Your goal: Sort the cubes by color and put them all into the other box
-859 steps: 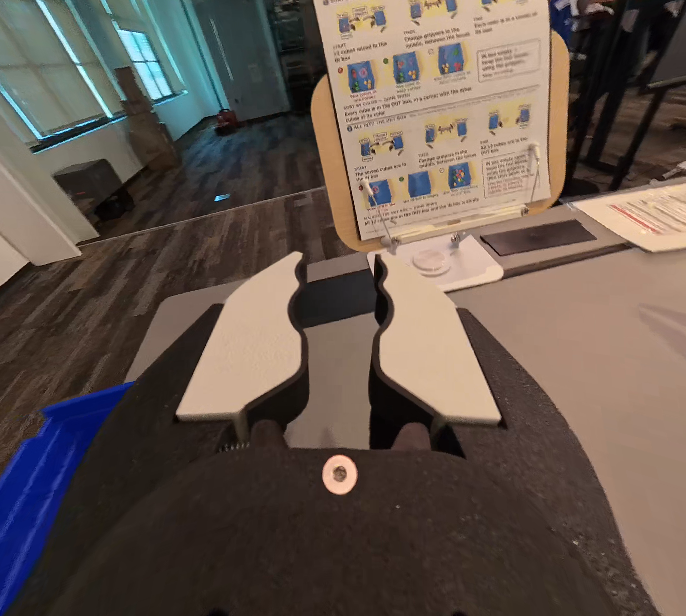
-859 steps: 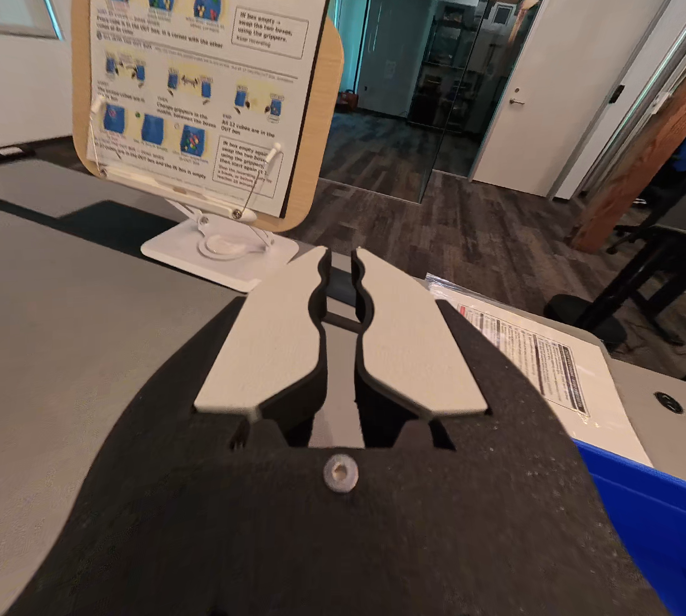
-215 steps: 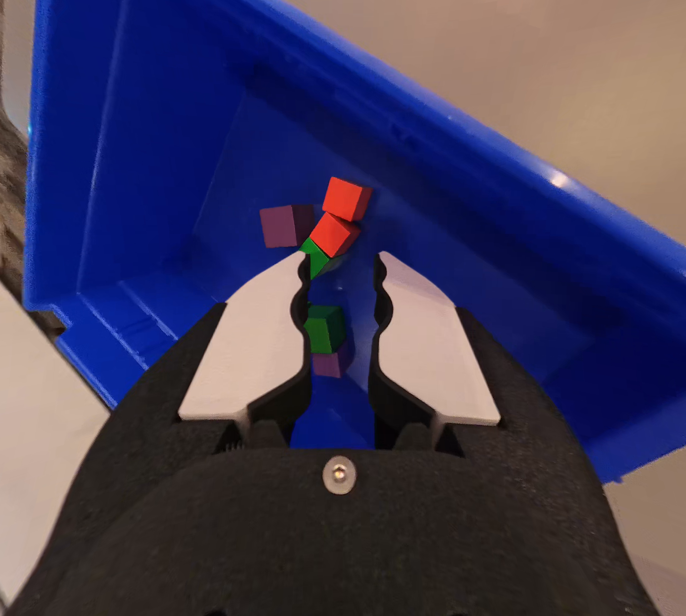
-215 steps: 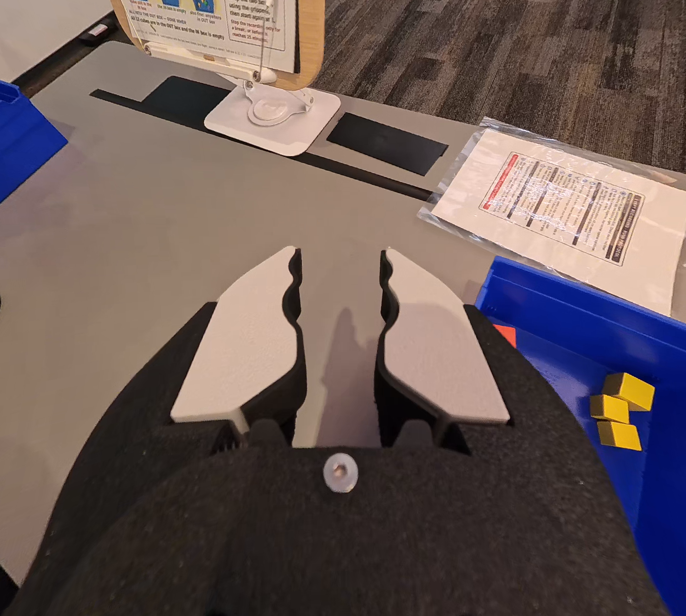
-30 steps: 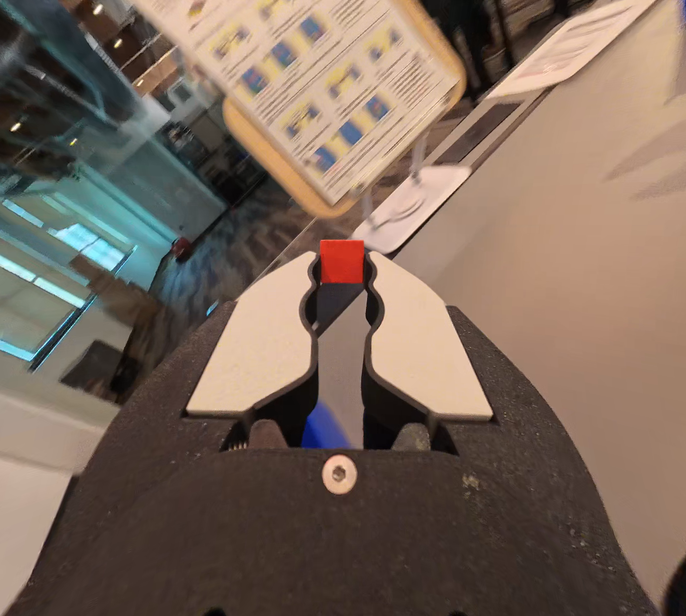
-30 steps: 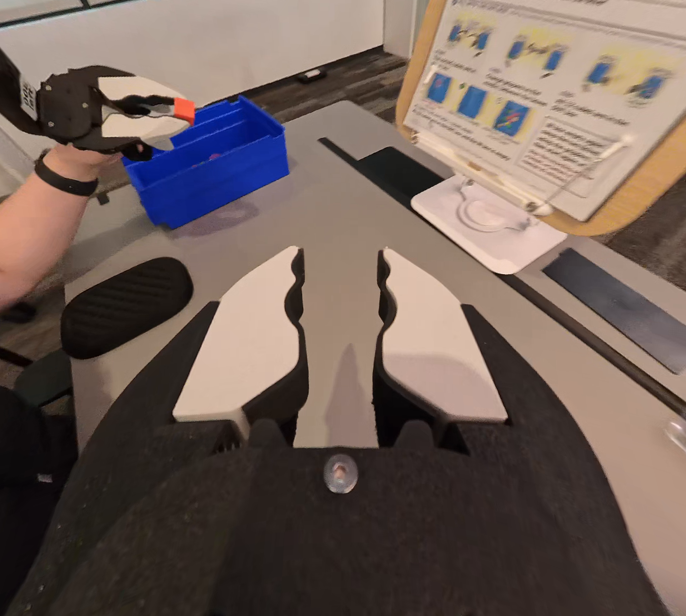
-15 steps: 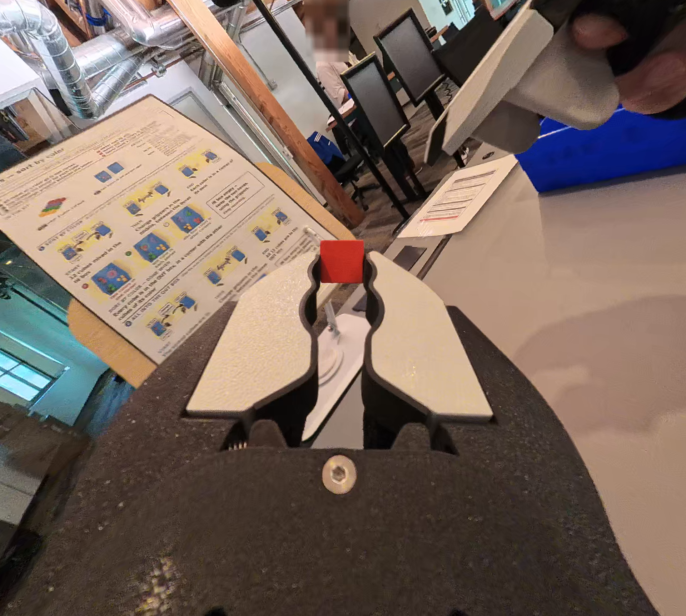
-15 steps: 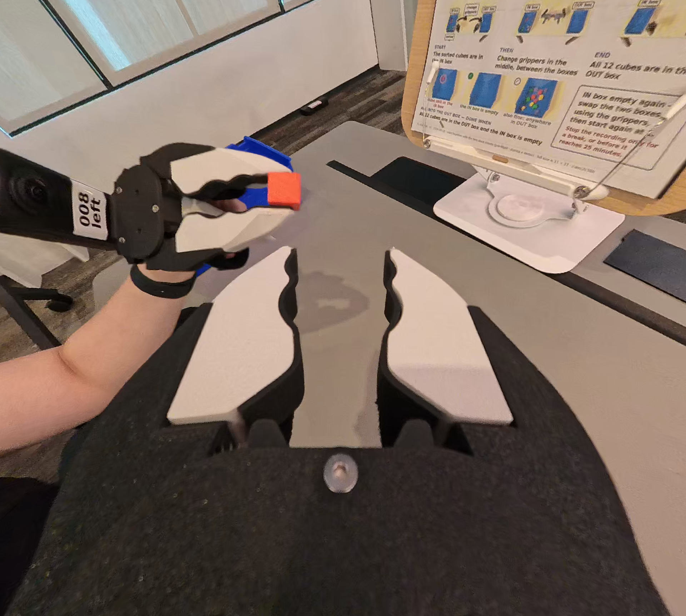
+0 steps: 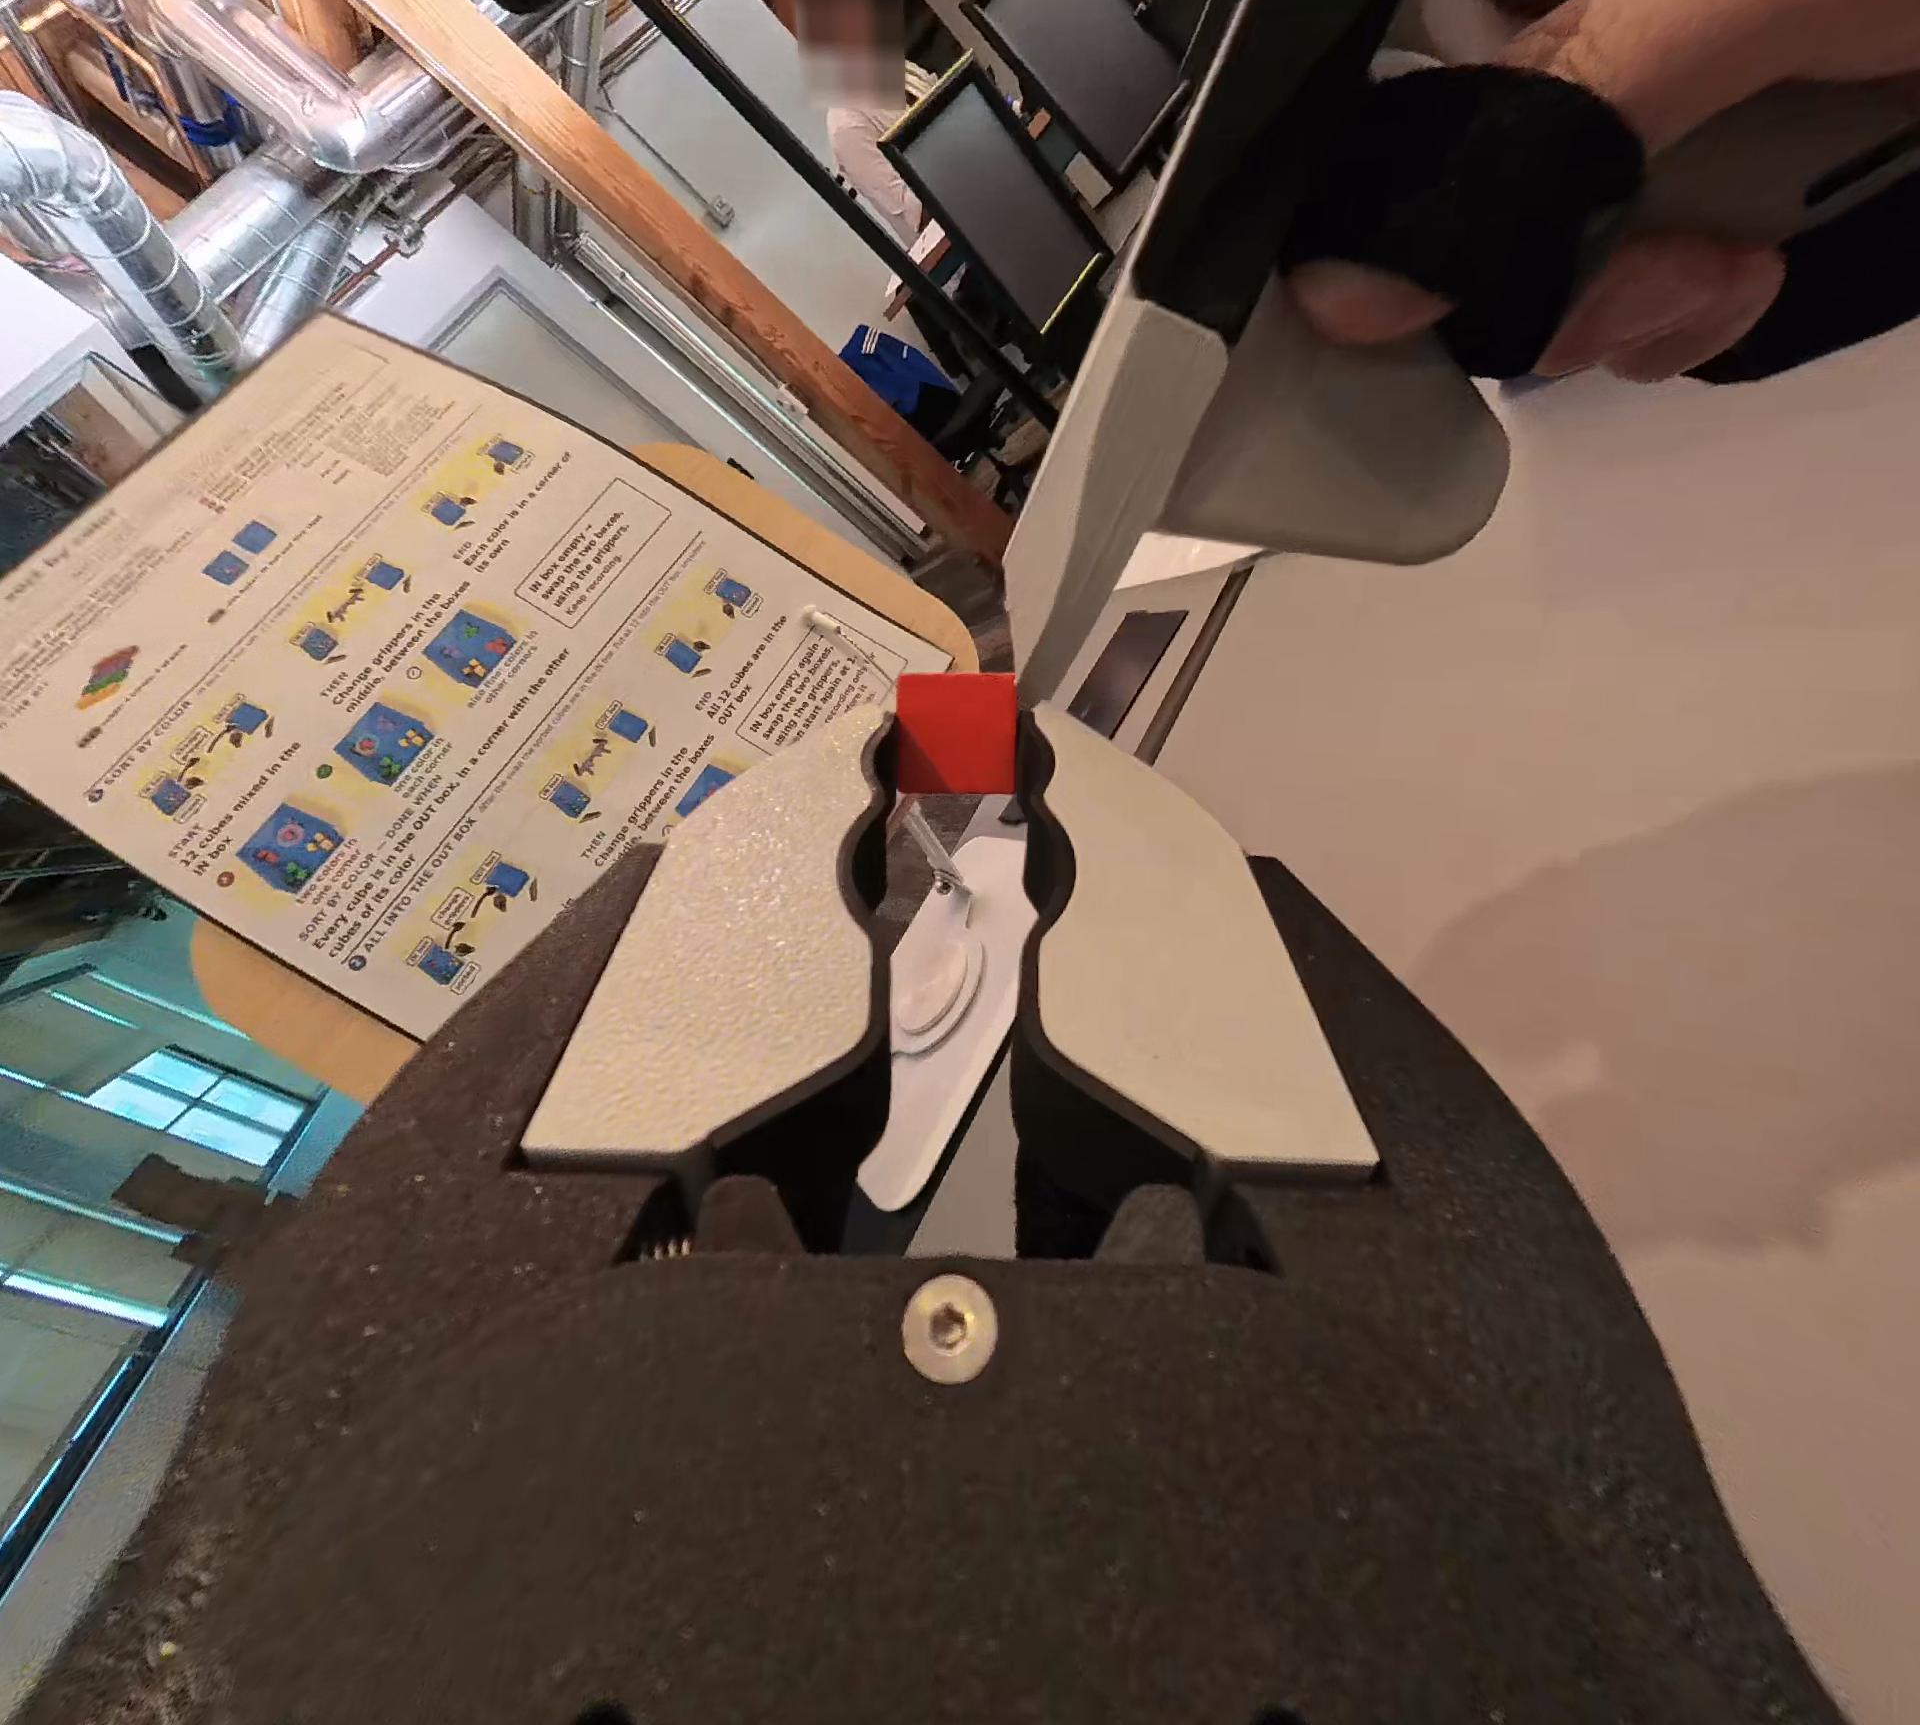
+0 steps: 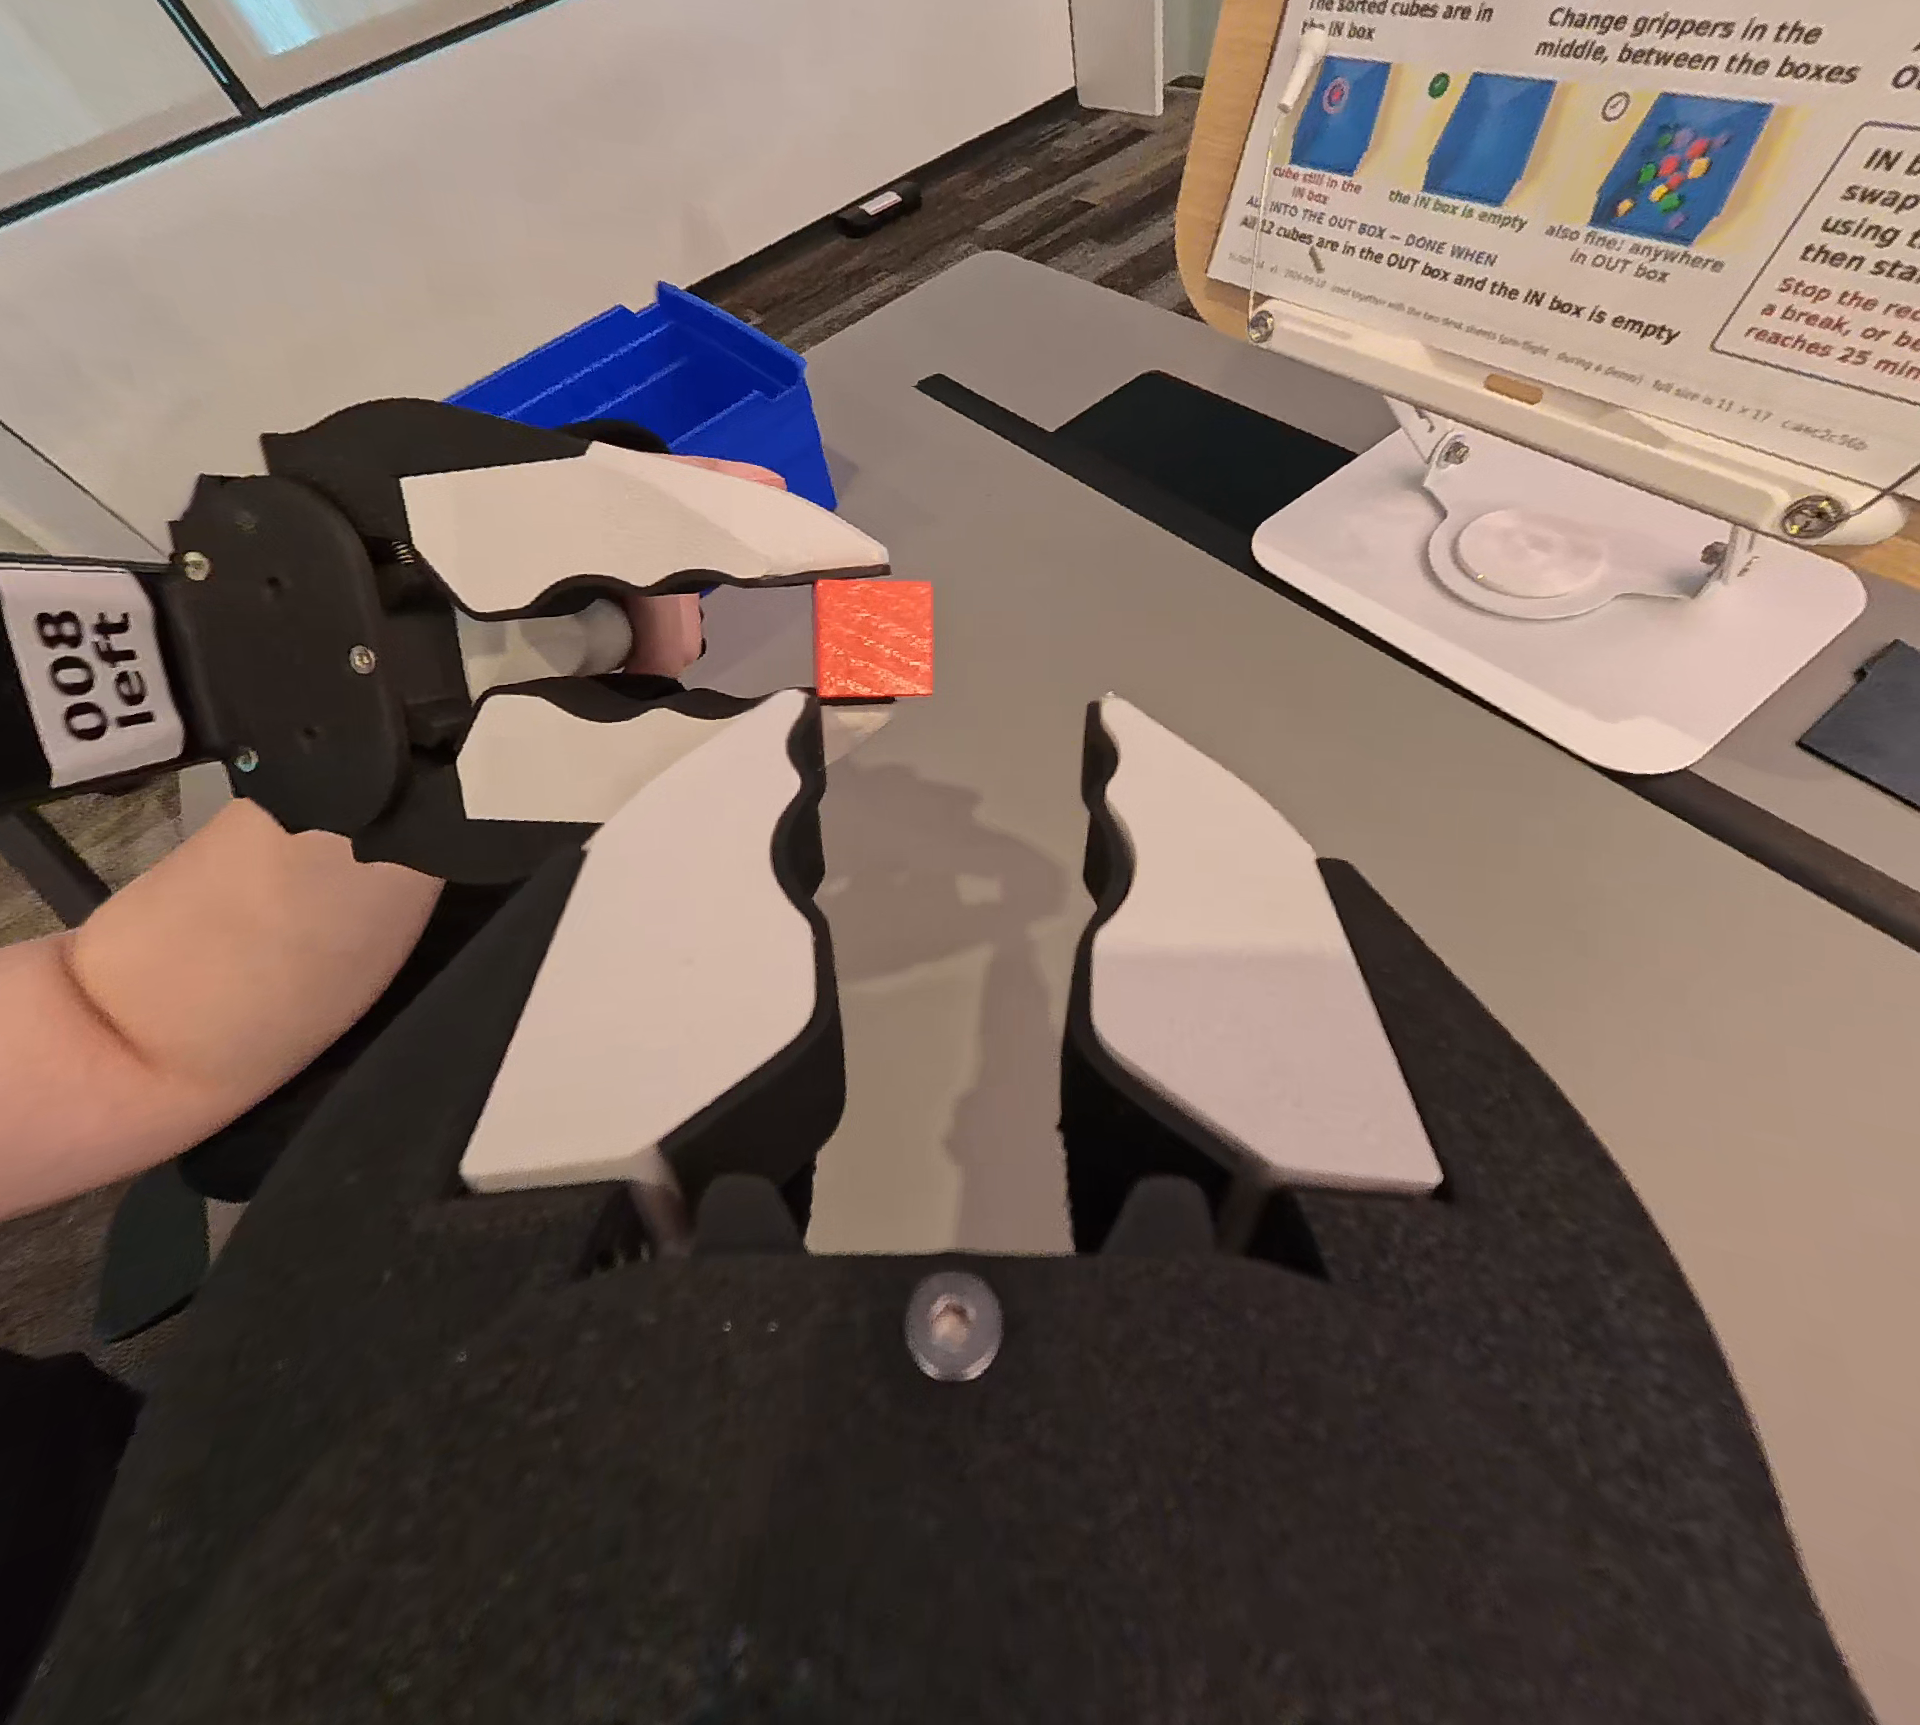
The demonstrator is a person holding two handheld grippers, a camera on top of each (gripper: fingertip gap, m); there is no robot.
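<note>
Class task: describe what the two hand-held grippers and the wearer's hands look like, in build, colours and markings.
Each hand-held gripper, left and right, has a textured black body, a silver screw and two pale grey fingers with wavy black inner edges. The left one carries a white label on its handle. A black fingerless glove covers the right hand.

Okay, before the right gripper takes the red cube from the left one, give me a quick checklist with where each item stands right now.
1. Small red cube held firmly at the tips of the left gripper: ok, pinched between both fingertips.
2. Right gripper open wide enough for the cube: ok, its jaws stand apart wider than the cube.
3. Free cube faces to grab: ok, about half the cube sticks out past the left tips.
4. Right gripper lined up on the cube: not ok, the cube sits beyond and left of the gap.
5. Grey table below, in case of a drop: ok.
6. Destination blue box ready: cannot tell, only the blue plastic bin behind the left gripper shows.
</note>
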